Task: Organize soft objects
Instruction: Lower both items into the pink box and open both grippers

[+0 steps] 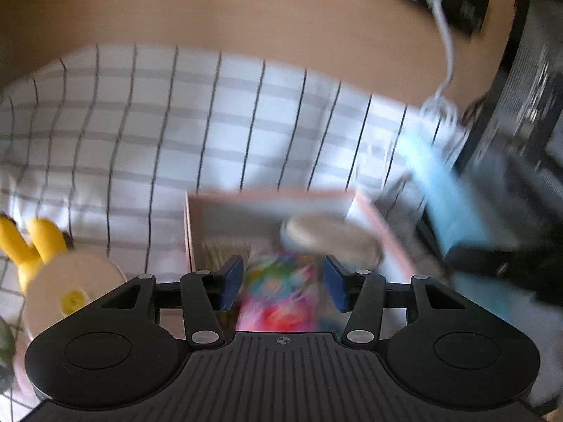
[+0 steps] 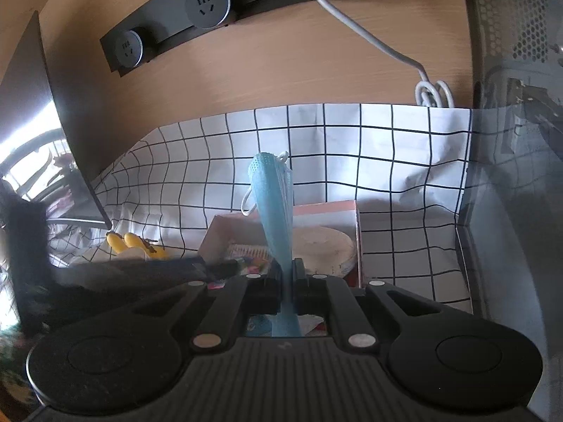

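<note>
My right gripper [image 2: 288, 281] is shut on a light blue face mask [image 2: 274, 207] that stands up from the jaws above a pink open box [image 2: 327, 207]. The mask also shows blurred in the left wrist view [image 1: 443, 190], held by the right gripper at the right. My left gripper [image 1: 281, 281] is open, its blue pads either side of a colourful pink item [image 1: 278, 299] lying in the pink box [image 1: 267, 197]. A round beige soft object [image 1: 330, 235] lies in the box too. A yellow-eared plush toy [image 1: 52, 270] lies left of the box.
A checked white cloth [image 2: 387, 147] covers the surface and runs up the wooden back wall. A black power strip [image 2: 197, 10] with a white cable [image 2: 369, 38] is on the wall. A dark mesh case [image 2: 510, 70] stands at the right.
</note>
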